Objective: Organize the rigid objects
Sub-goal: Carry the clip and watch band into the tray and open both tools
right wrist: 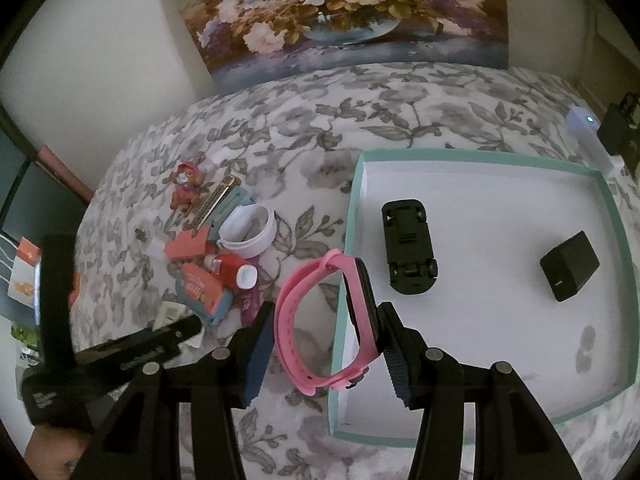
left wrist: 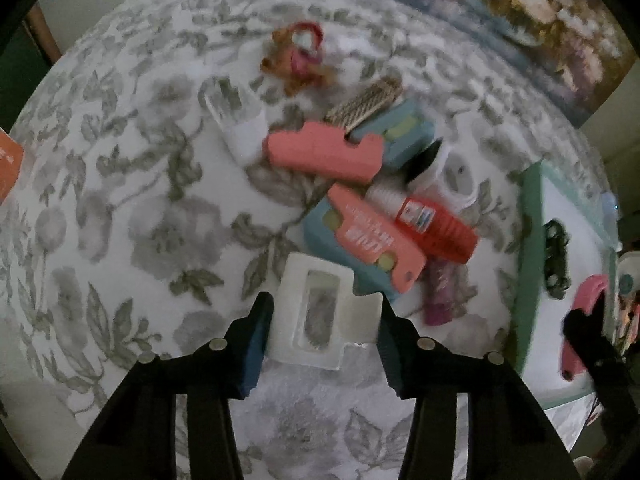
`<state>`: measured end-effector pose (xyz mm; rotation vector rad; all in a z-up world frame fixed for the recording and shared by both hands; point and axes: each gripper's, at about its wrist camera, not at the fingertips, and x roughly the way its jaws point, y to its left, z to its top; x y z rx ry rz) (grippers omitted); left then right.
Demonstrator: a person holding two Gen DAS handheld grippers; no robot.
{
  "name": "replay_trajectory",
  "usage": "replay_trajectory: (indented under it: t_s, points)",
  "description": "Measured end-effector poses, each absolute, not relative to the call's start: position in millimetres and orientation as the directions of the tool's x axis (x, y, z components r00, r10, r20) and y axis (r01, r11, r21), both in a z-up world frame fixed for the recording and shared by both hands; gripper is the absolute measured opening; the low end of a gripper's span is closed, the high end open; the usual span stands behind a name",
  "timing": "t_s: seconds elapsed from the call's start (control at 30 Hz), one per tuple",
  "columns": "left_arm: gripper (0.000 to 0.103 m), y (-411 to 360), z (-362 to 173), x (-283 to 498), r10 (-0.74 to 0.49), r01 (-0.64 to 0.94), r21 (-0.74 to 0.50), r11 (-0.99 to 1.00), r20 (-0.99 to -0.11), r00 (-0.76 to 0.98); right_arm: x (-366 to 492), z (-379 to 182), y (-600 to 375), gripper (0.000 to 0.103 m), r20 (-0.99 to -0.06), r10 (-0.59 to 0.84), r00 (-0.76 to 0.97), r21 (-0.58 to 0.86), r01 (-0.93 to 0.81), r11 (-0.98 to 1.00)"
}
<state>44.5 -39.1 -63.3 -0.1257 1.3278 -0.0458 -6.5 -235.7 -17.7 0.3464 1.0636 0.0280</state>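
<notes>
Pink silicone fills the right gripper [right wrist: 324, 344]: a pink watch [right wrist: 320, 320] with a dark face hangs looped between its half-closed jaws, the face side against the right pad, the strap just beside the left pad; whether that pad presses it I cannot tell. The watch sits over the near left corner of the teal box [right wrist: 616, 216], partly above the rim and partly above the floral cloth [right wrist: 400, 100].

The left gripper [left wrist: 322, 332] points down at a white plastic piece [left wrist: 320, 312] with a clear window, lying flat on the cloth between its blue pads [left wrist: 256, 340]. The jaws are partly closed around it and both pads seem to meet its edges, though blur leaves the contact unsure.

Inside the teal box, on its white floor, lie a black toy car [right wrist: 408, 248] turned belly-up and, well apart to its right, a black cube [right wrist: 570, 266]. The rest of the floor shows only a faint grey smudge near the front.

Left of the box, on the cloth, lies the unsorted pile: two coral-and-blue cases [left wrist: 372, 240], a red glue bottle [left wrist: 436, 224], a white ring-shaped band [right wrist: 250, 228], a metal harmonica [left wrist: 366, 106], a purple tube [left wrist: 438, 296], a small white cup [left wrist: 240, 128] and a little bear figure [left wrist: 298, 60] a bit apart at the far side.

A flower painting [right wrist: 340, 12] leans against the wall behind.
</notes>
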Motion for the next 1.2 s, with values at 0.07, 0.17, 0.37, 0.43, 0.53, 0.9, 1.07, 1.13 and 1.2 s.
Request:
replay_trajectory:
  t_s: [0.07,0.17,0.37,0.43,0.53,0.9,1.07,1.13,1.2]
  points:
    - [0.050,-40,-49,45,-0.109,-0.029,-0.123,0.992,-0.953,0.284,-7,-17,-238,0.054,-0.849,0.189,0.493,0.298,0.151,0.943]
    - [0.050,-45,-29,44,-0.123,-0.005,-0.133,0.991,-0.930,0.345,-9,-17,-244,0.054,-0.847,0.191,0.496,0.309,0.168,0.936]
    - [0.050,-64,-5,33,-0.170,0.051,-0.163,0.985,-0.901,0.400,-12,-21,-263,0.054,-0.855,0.179,0.487,0.317,0.218,0.923]
    - [0.050,-80,-1,29,-0.178,0.088,-0.155,0.984,-0.896,0.406,-13,-24,-272,0.054,-0.861,0.164,0.481,0.310,0.242,0.920]
    - [0.050,-102,1,22,-0.185,0.147,-0.136,0.980,-0.895,0.405,-17,-29,-289,0.054,-0.867,0.151,0.474,0.313,0.283,0.907]
    - [0.050,-192,-5,-12,-0.205,0.358,-0.064,0.932,-0.905,0.373,-47,-48,-369,0.054,-0.883,0.093,0.460,0.332,0.470,0.818]
    - [0.050,-225,-15,-25,-0.201,0.432,-0.030,0.902,-0.912,0.357,-59,-52,-399,0.055,-0.887,0.068,0.457,0.334,0.534,0.777]
    - [0.050,-235,-20,-29,-0.196,0.452,-0.019,0.892,-0.917,0.348,-63,-54,-407,0.055,-0.891,0.059,0.449,0.328,0.550,0.768]
    - [0.050,-243,-25,-32,-0.190,0.467,-0.010,0.884,-0.921,0.340,-65,-57,-412,0.055,-0.895,0.056,0.443,0.326,0.563,0.759]
